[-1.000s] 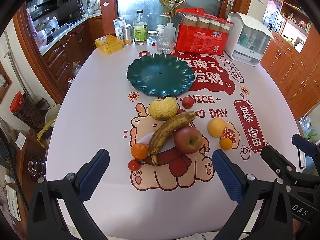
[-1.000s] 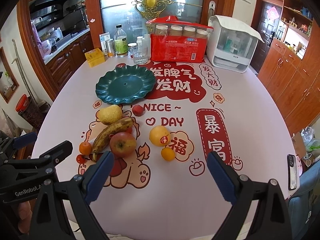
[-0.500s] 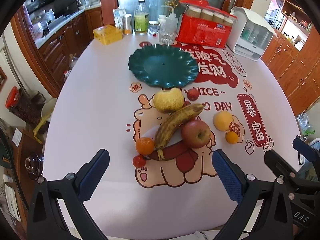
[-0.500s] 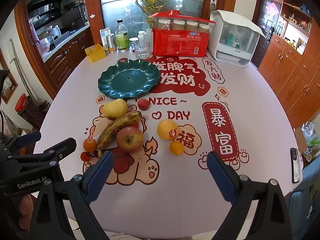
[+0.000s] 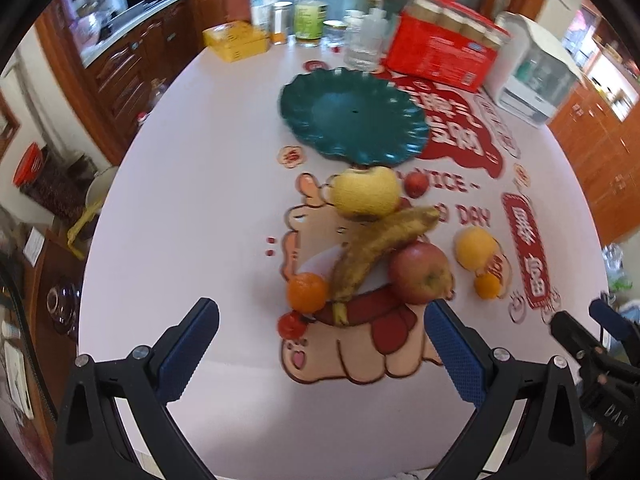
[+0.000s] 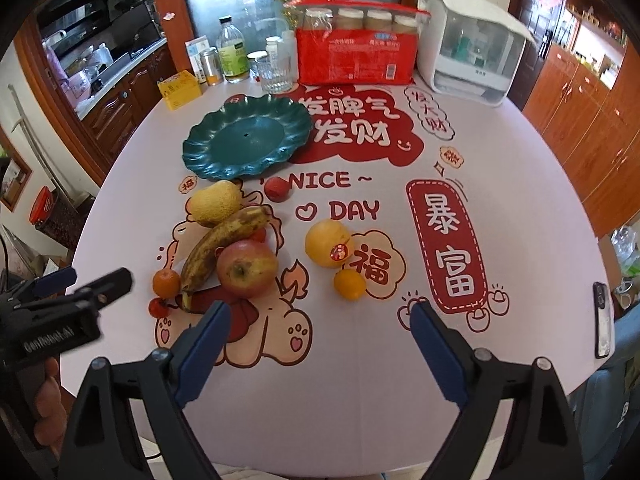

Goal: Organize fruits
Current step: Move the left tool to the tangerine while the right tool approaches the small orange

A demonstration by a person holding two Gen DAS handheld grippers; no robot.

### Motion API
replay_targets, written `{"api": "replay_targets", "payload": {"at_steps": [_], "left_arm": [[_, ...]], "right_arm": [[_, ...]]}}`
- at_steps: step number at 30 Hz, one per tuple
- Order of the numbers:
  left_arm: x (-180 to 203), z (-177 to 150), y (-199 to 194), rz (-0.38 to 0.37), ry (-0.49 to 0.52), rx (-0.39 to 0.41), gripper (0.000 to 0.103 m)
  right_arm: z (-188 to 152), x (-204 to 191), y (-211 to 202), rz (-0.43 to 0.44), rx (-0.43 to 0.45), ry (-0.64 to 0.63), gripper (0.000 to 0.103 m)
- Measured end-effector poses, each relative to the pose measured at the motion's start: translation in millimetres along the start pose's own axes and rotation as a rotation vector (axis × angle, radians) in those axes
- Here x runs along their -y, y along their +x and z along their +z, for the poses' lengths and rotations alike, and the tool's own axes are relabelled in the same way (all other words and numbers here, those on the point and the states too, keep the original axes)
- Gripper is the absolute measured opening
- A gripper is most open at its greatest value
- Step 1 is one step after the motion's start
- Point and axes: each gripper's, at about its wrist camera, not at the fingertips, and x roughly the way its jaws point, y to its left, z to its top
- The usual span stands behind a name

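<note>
A dark green scalloped plate (image 5: 352,116) (image 6: 248,140) sits empty on the round table. In front of it lie a yellow pear (image 5: 366,192), a spotted banana (image 5: 380,248), a red apple (image 6: 247,268), a large orange (image 6: 328,242), a small orange (image 6: 349,284), a mandarin (image 5: 307,292) and two small red fruits (image 5: 291,325) (image 6: 277,189). My left gripper (image 5: 320,332) hovers open over the near edge of the fruit pile, nothing between its fingers. My right gripper (image 6: 320,328) is wide with its jaws closing; it hangs just before the small orange, holding nothing.
Along the far table edge stand a red pack of jars (image 6: 356,56), a white appliance (image 6: 472,52), bottles, a glass (image 6: 274,74) and a yellow box (image 6: 179,89). A phone (image 6: 602,320) lies at the right edge. Wooden cabinets surround the table.
Both grippers have come down and closer to the fruit, which now looks larger. The right gripper's fingers have drawn slightly nearer each other.
</note>
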Motion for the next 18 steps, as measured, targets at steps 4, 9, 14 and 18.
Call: {"api": "replay_targets", "payload": {"at_steps": [4, 9, 14, 18], "left_arm": [[-14.3, 4.7, 12.0, 0.068, -0.007, 0.005, 0.102], [-27.8, 6.8, 30.1, 0.071, -0.020, -0.016, 0.102], [-35.9, 0.8, 55.0, -0.017, -0.056, -0.064, 0.102], [-40.7, -4.0, 73.3, -0.047, -0.095, -0.087, 0.102]], "right_arm": [[9.6, 9.7, 19.5, 0.035, -0.042, 0.008, 0.085], [15.1, 12.7, 43.7, 0.054, -0.083, -0.041, 0.082], [8.9, 15.3, 66.9, 0.088, -0.098, -0.129, 0.082], [1.2, 26.0, 87.8, 0.124, -0.129, -0.141, 0.081]]}}
